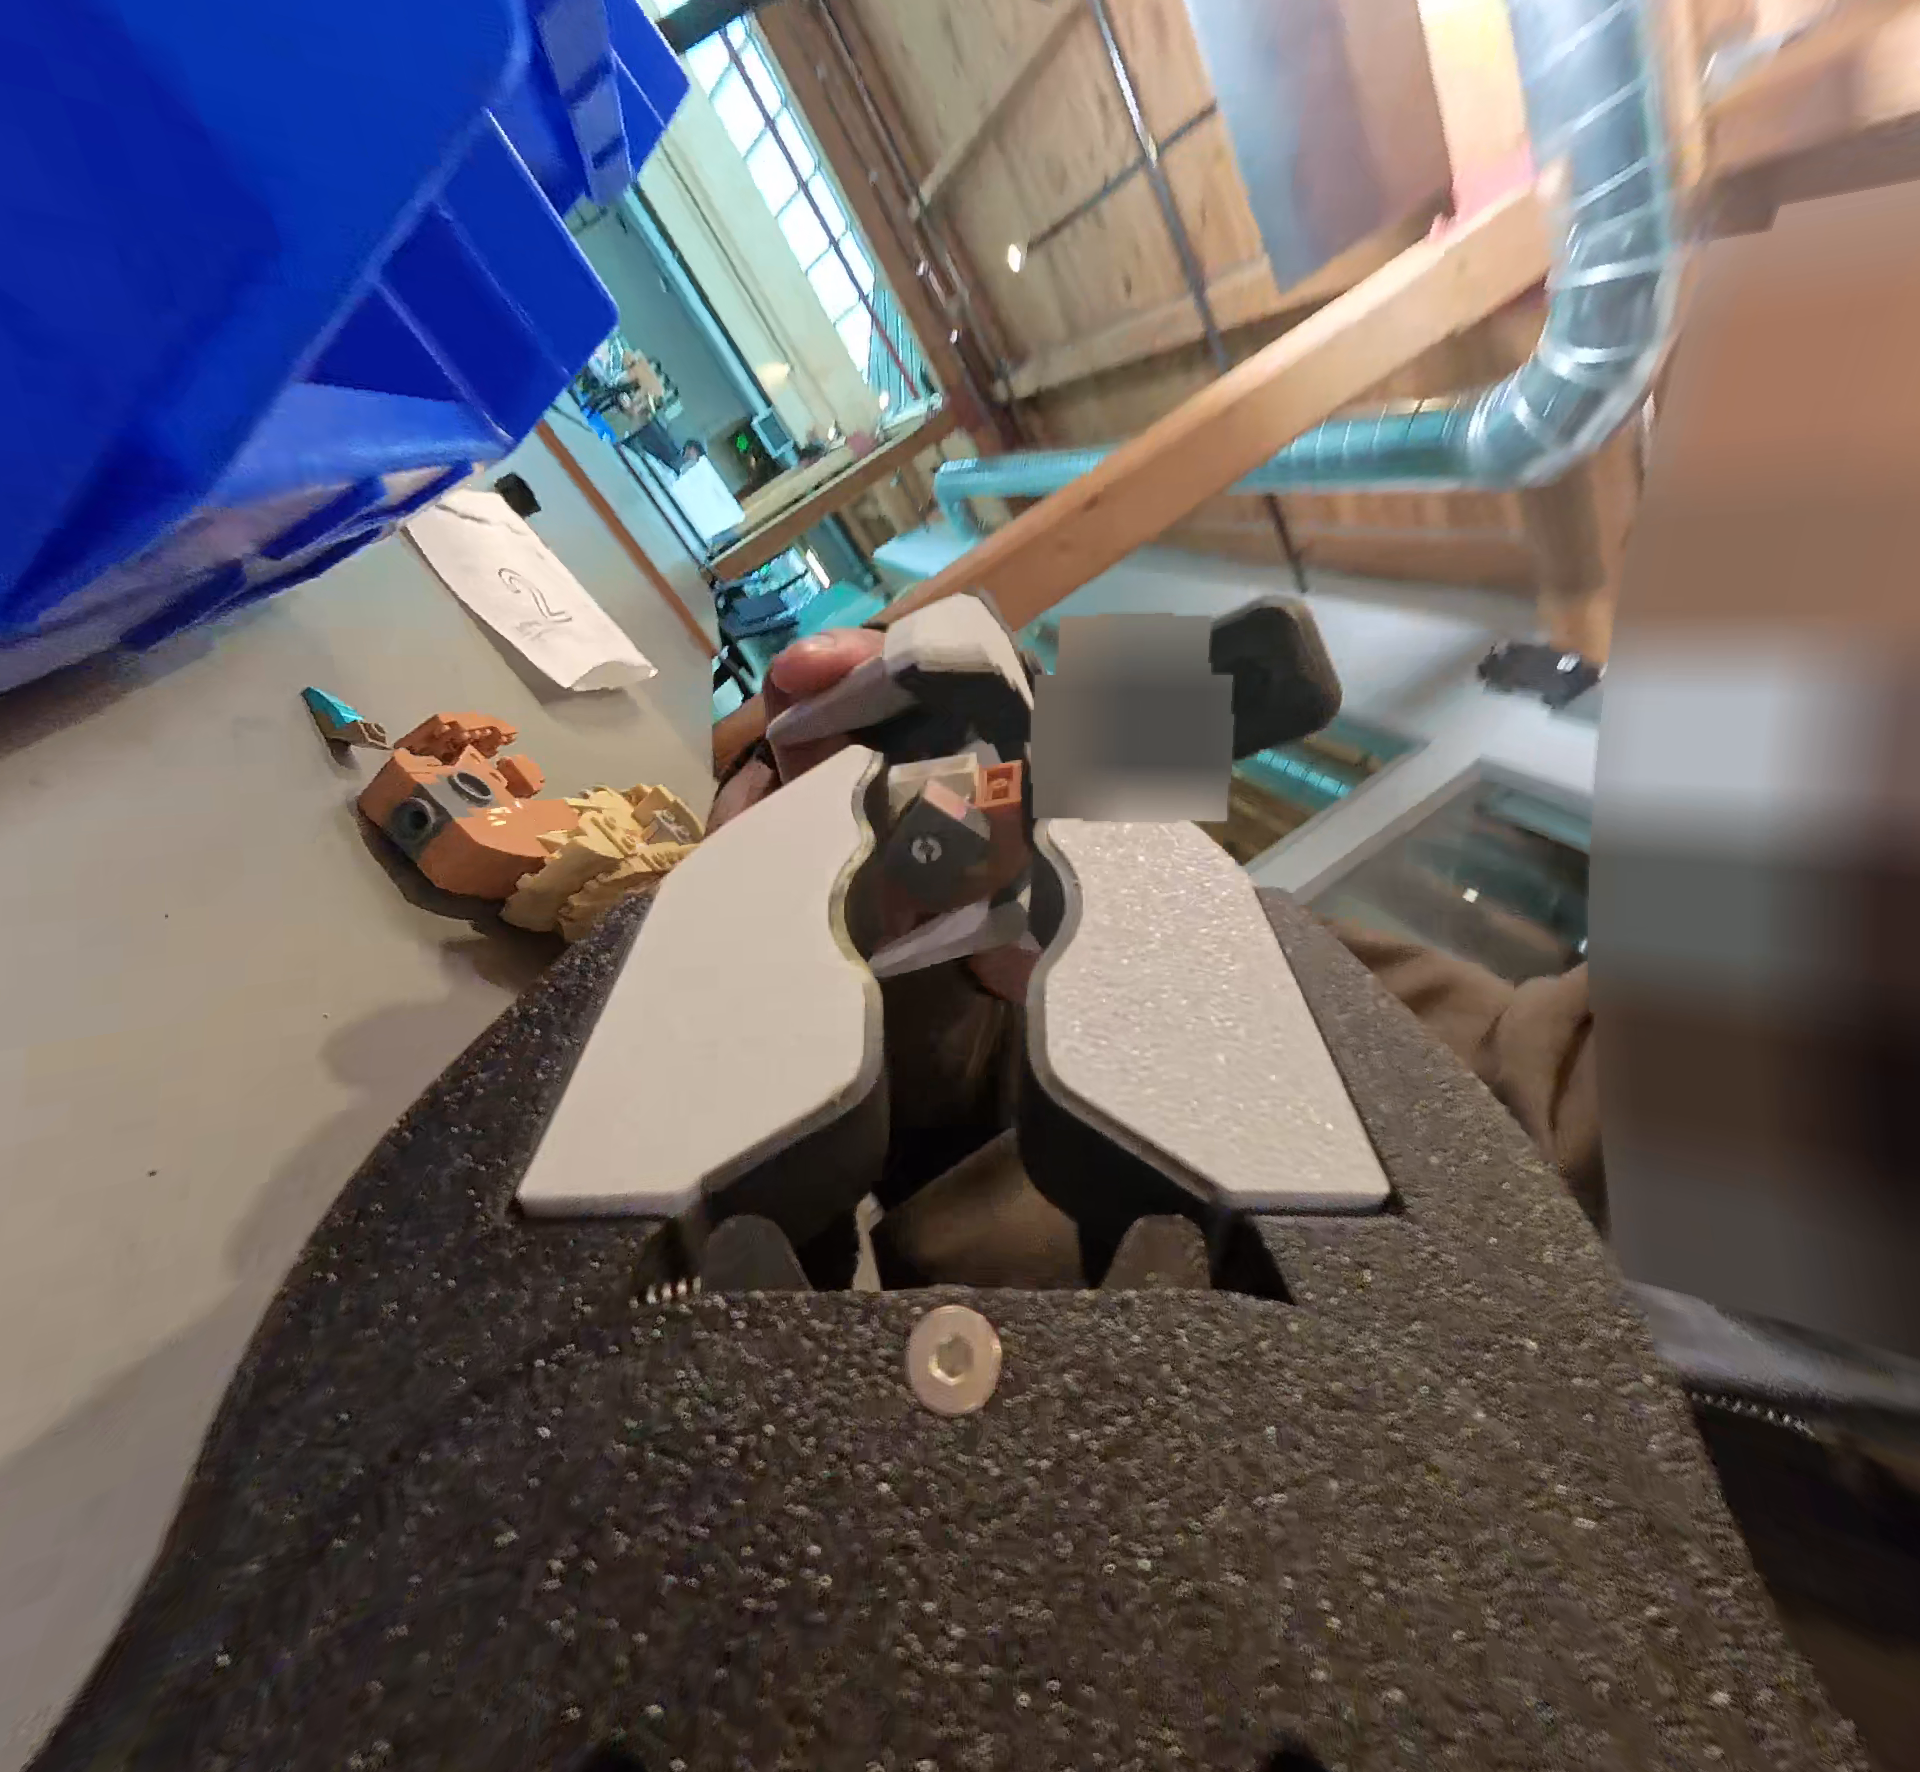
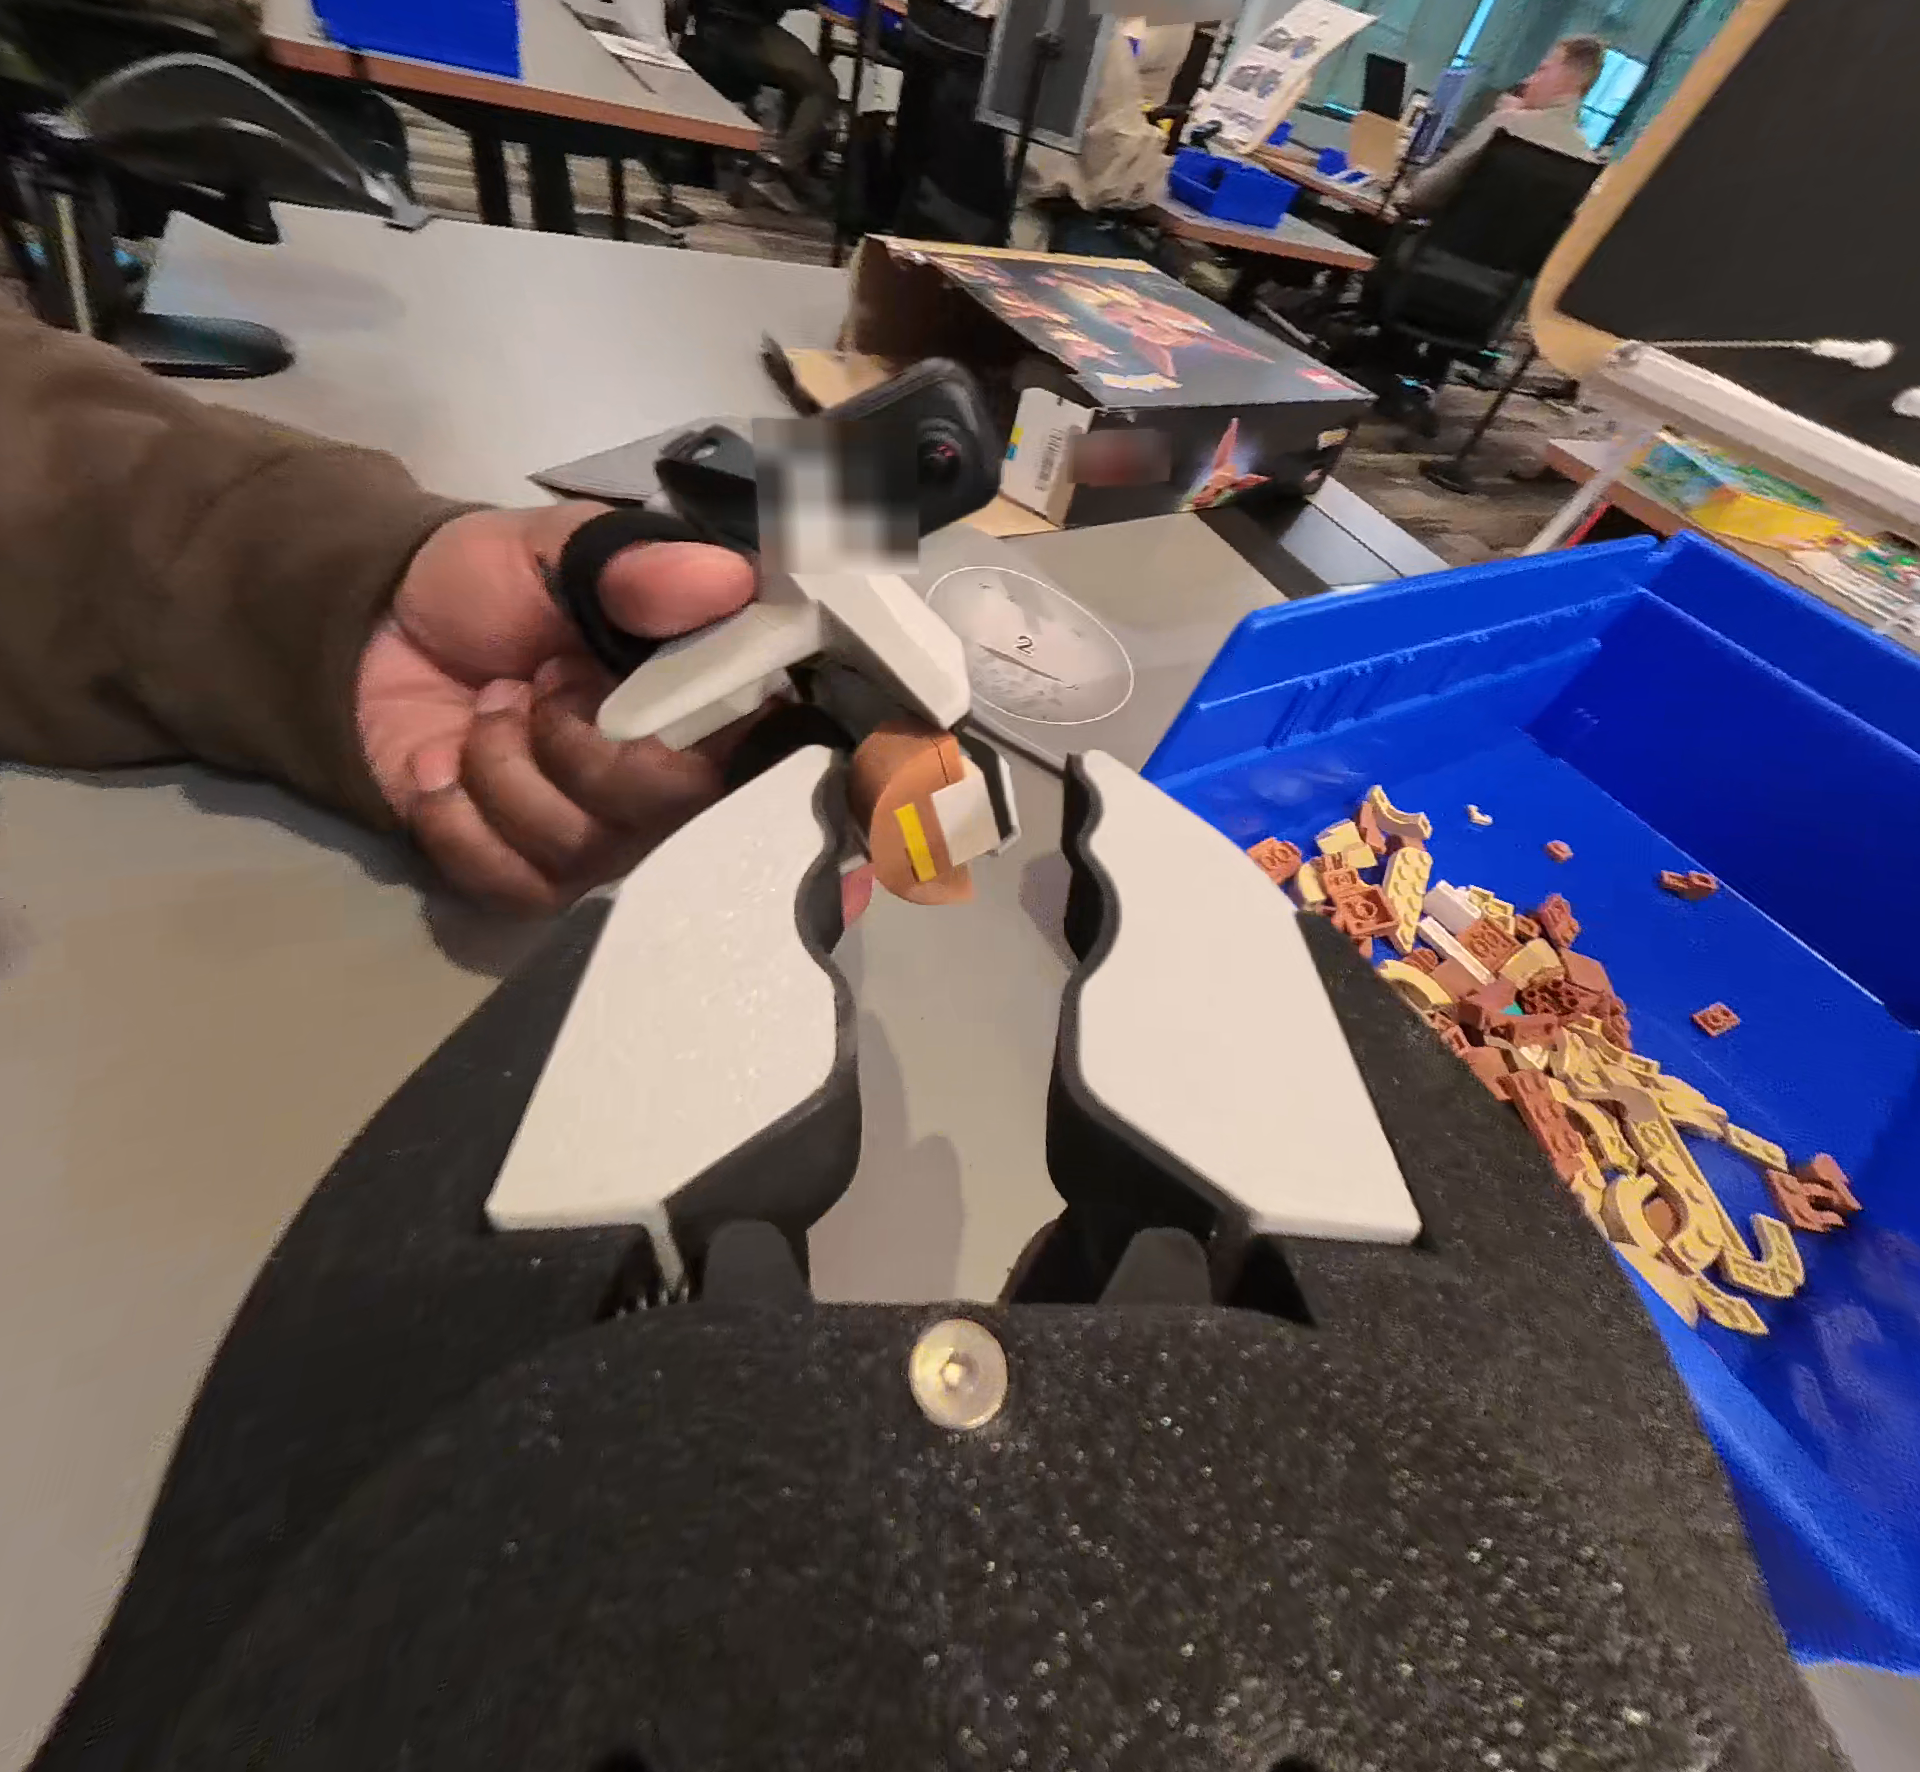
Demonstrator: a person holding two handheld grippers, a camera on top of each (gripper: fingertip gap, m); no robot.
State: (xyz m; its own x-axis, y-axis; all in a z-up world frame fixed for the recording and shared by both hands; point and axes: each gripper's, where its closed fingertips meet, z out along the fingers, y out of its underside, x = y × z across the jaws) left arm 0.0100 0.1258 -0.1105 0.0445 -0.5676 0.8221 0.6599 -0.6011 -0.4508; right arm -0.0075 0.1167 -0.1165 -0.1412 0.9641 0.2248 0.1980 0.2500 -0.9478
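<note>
A small brick assembly [image 2: 914, 829], brown with a yellow stripe and a white part, is held above the grey table [image 2: 520, 351]. My left gripper [image 2: 914, 766], held by a hand [image 2: 499, 683], is shut on it from above left. In the left wrist view the assembly [image 1: 935, 844] shows its dark grey and brown underside between my left gripper's [image 1: 956, 818] fingertips. My right gripper [image 2: 951, 787] is open around the assembly, with a clear gap to its right finger [image 2: 1101, 818]. The right gripper's fingers [image 1: 940, 652] show beyond the assembly in the left wrist view.
A blue bin [image 2: 1558, 683] at right holds several loose brown and tan bricks [image 2: 1507, 1016]; it also shows in the left wrist view [image 1: 260, 216]. An orange and tan brick model [image 1: 488, 818] and a paper sheet [image 1: 530, 590] lie on the table. A printed cardboard box [image 2: 1091, 351] lies farther back. My left and right fingertips are right by each other.
</note>
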